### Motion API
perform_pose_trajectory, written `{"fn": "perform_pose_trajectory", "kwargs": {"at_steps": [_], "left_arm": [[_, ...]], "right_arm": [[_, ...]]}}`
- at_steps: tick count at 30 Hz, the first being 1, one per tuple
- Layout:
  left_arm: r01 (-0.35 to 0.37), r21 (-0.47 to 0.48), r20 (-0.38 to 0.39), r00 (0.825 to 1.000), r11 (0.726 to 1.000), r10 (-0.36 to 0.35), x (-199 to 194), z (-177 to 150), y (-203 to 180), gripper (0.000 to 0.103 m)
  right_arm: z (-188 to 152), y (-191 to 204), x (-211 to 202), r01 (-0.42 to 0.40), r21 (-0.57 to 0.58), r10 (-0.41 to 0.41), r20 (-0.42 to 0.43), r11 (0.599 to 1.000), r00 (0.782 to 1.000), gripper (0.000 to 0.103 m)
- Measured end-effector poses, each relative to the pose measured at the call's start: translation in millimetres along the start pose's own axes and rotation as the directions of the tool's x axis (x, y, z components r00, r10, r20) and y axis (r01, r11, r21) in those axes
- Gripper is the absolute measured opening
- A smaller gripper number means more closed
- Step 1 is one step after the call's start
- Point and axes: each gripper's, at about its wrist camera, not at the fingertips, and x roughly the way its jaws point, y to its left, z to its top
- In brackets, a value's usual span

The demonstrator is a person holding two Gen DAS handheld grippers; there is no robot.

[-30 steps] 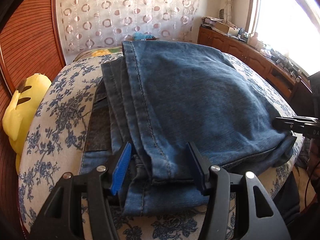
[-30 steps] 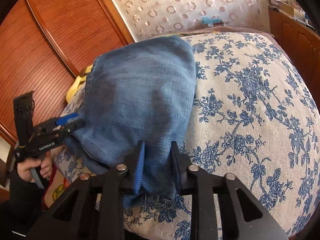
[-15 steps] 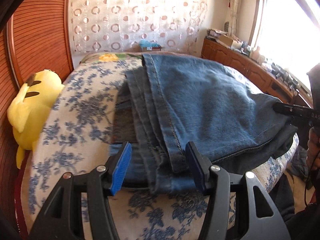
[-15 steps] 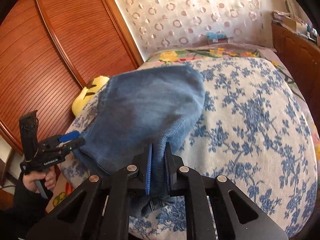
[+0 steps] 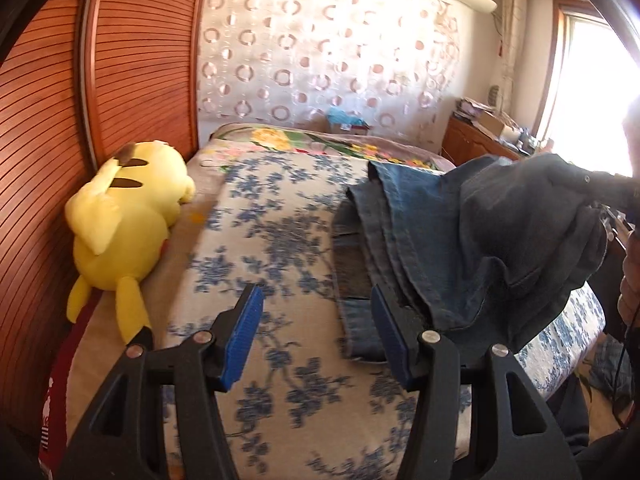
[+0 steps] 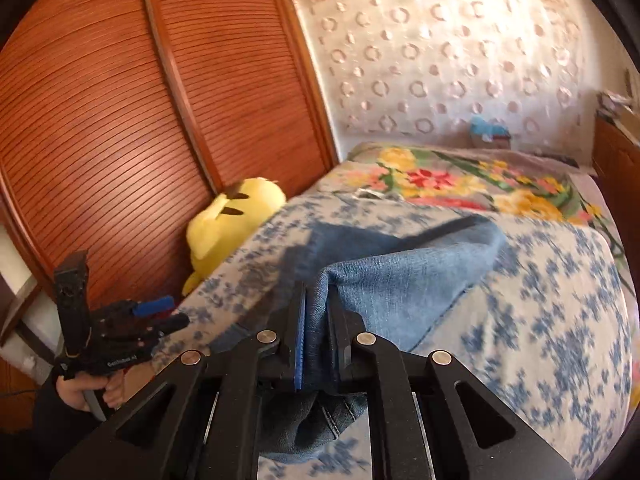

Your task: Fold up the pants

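Observation:
Folded blue jeans [image 5: 460,240] lie on the bed, their right-hand part lifted off the cover. My right gripper [image 6: 316,300] is shut on a fold of the jeans [image 6: 400,276], with denim pinched between its blue pads and a bunch hanging below. From the left wrist view the right gripper [image 5: 608,188] shows at the raised dark edge of the cloth. My left gripper [image 5: 316,296] stands open over the bare floral cover with nothing between its fingers; the jeans' stacked edges lie just right of its right finger. A hand holds the left gripper [image 6: 160,312] off the bed's left corner.
The bed [image 5: 272,240] has a white cover with blue flowers. A yellow plush toy [image 5: 124,216] lies along its left side against slatted wooden doors [image 6: 120,140]. A flowered blanket [image 6: 460,184] covers the far end. A wooden dresser [image 5: 480,144] stands at right under the window.
My right gripper shut on the jeans' edge and rose, lifting that side. My left gripper slid left off the jeans, still open, so they now lie to its right.

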Motion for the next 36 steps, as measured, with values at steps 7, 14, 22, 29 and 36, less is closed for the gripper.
{"fn": "perform_pose_trajectory", "kwargs": {"at_steps": [7,14,22,29,36], "left_arm": [[-0.039,-0.046,0.019,0.999,0.998,0.04,-10.5,-2.6,31.0,0.056],[-0.073,-0.095,0.021,0.997,0.993,0.075,-15.6,-6.3,54.8,0.056],[-0.061,-0.082,0.022,0.998,0.995,0.063,-10.2,-1.5,45.5,0.056],[-0.016,-0.03,0.032,0.999,0.999,0.017,-10.4,7.3,16.1,0.056],[0.073,0.019,0.055,0.996,0.997,-0.074,-16.0,20.8,-24.3,0.056]], "right_arm": [[2.1,63.9,62.0,-0.101,-0.082,0.095,-0.068,0.992,0.993,0.006],[-29.6,97.6,105.3,-0.191,-0.106,0.171,-0.178,0.976,0.969,0.005],[-41.3,86.9,105.5,-0.207,-0.073,0.189,-0.196,0.976,0.962,0.009],[-30.0,66.1,56.1,-0.187,-0.076,0.182,-0.069,0.979,0.981,0.042],[-28.4,16.5,34.2,-0.175,0.028,0.176,-0.024,0.984,0.984,0.044]]}}
